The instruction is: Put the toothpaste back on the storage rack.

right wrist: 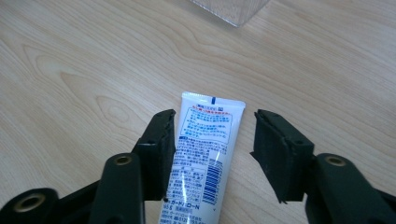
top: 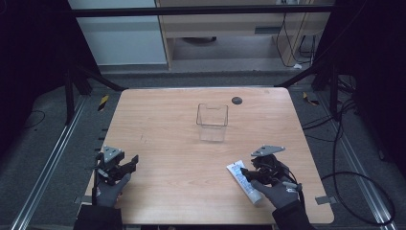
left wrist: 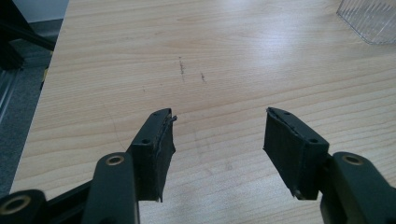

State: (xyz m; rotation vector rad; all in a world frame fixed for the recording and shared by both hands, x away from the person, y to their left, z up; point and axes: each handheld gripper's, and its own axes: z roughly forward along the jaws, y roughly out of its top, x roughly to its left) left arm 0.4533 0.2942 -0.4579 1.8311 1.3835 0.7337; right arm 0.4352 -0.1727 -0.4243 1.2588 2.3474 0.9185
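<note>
**Tube lying flat between parted jaws**

There, near the table's front right corner, lay the white tube [right wrist: 201, 154], flat on the wood with its printed back facing up and its crimped end pointing toward the middle of the table. The right gripper [right wrist: 212, 140] stood over it with the jaws apart; the tube sat between them, close against the left pad, while the right pad was clear of it, so nothing pressed on it. In the high view the tube [top: 244, 181] jutted out just left of that gripper [top: 258, 175]. Further in, near the table's centre, stood a clear plastic box [top: 212, 122], upright and well apart from the tube. At the front left edge the left gripper [left wrist: 217, 140] had its jaws spread wide over bare table [top: 182, 158], holding nothing
</note>
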